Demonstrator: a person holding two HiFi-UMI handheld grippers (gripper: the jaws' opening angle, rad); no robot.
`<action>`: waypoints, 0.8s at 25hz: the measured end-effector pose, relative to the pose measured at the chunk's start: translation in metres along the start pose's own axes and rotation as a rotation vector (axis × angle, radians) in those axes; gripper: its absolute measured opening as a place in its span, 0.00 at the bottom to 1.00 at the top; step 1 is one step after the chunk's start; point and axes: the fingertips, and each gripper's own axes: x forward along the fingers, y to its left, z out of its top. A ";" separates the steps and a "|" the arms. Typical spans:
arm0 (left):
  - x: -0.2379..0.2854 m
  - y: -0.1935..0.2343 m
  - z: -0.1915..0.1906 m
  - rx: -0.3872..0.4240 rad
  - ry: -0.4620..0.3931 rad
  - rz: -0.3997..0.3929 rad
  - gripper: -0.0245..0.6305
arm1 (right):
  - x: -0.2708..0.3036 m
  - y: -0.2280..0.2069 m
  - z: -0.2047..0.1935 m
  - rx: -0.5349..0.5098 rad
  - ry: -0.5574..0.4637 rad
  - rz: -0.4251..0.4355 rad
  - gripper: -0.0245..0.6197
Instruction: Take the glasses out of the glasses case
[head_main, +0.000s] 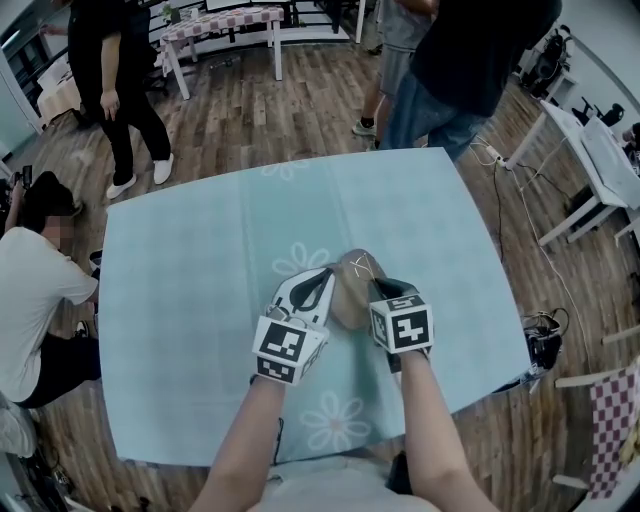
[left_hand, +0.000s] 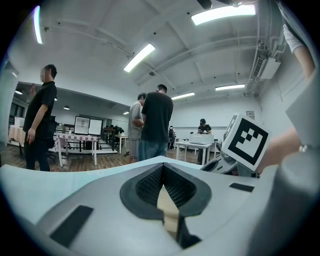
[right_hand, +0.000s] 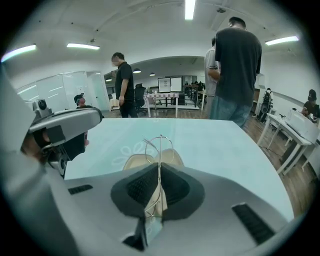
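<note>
Your bare forearms (head_main: 432, 430) reach in over the near edge of the tabletop (head_main: 190, 300), which is spread with a pale teal cloth printed with white daisies. Your left tongs (head_main: 326, 274) are clamped on the beige glasses case (head_main: 348, 292). In the left gripper view a strip of the case sits pinched between the black ribbed pads (left_hand: 147, 185). Just beside them, your right tongs (head_main: 380, 289) are closed on the glasses (right_hand: 160, 142), a thin wire frame that runs down between the pads and rises above their tips. In the right gripper view the case lies just behind the frame. Whether the glasses are fully clear of the case cannot be told. Both pairs of tongs meet at the case over the middle of the tabletop, nearer its near edge than its far one.

A person in a white top (head_main: 30, 290) sits low by the left edge. At the far right corner a person in a dark shirt and jeans (head_main: 470, 50) stands beside a person in grey (head_main: 405, 40). Beyond the far left corner a person in black (head_main: 115, 60) stands on the wooden floor (head_main: 280, 110). A white desk (head_main: 585, 150) stands off the right edge, and a table with a checked cloth (head_main: 225, 20) stands well behind.
</note>
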 end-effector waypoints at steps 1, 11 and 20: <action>-0.001 -0.002 0.002 0.009 -0.001 0.003 0.05 | -0.003 0.001 0.001 -0.002 -0.011 0.005 0.07; -0.022 -0.021 0.021 0.065 -0.012 0.035 0.05 | -0.046 0.016 0.015 -0.025 -0.142 0.031 0.07; -0.046 -0.041 0.035 0.077 -0.047 0.046 0.05 | -0.091 0.032 0.024 -0.008 -0.271 0.054 0.07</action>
